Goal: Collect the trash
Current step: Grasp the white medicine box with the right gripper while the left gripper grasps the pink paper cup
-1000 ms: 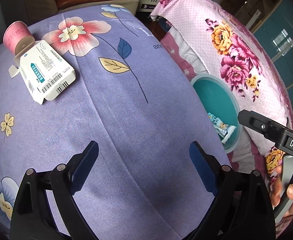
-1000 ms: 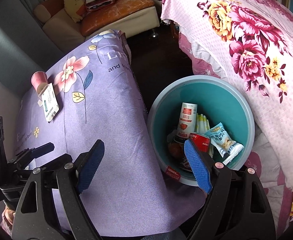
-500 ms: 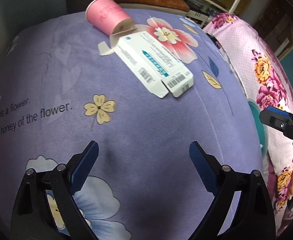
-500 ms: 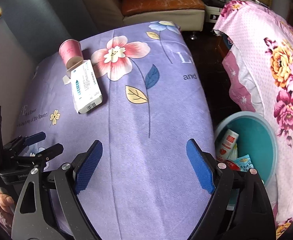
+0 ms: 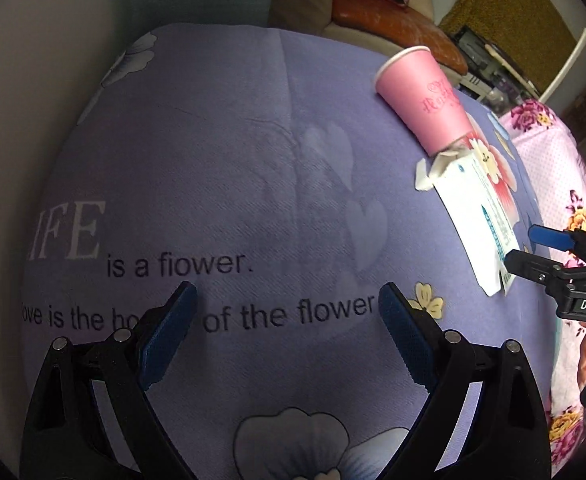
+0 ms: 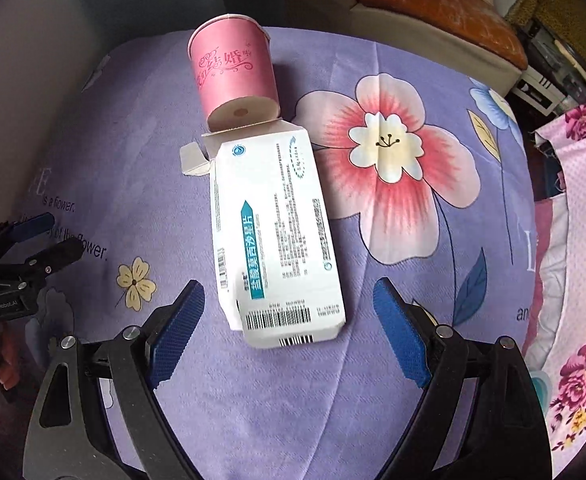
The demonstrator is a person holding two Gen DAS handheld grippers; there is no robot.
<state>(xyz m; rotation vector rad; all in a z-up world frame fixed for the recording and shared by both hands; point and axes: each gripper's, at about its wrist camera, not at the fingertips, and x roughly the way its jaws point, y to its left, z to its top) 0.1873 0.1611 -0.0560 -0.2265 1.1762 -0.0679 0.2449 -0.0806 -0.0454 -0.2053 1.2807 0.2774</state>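
A pink paper cup [image 6: 233, 76] lies on its side at the far part of the purple flowered tablecloth [image 6: 373, 400]. Its base touches the open flap of a flat white medicine box [image 6: 273, 232]. My right gripper [image 6: 289, 304] hovers open above the box's near, barcoded end, and the pads are clear of it. My left gripper [image 5: 285, 308] is open over bare cloth with printed words, holding nothing. In the left wrist view the cup [image 5: 425, 100] and box [image 5: 477, 216] sit to the right, with the right gripper [image 5: 549, 256] beside the box. The right wrist view shows the left gripper [image 6: 33, 240] at the far left.
A sofa with an orange cushion [image 6: 433, 4] stands behind the table. Pink floral bedding [image 6: 581, 240] lies along the right side. A sliver of the teal bin [image 6: 539, 386] shows at the table's lower right edge. A grey wall [image 5: 33, 120] bounds the left.
Both grippers have swept left across the table, away from the teal bin. The cup and box have come close, and the box now lies under the right gripper.
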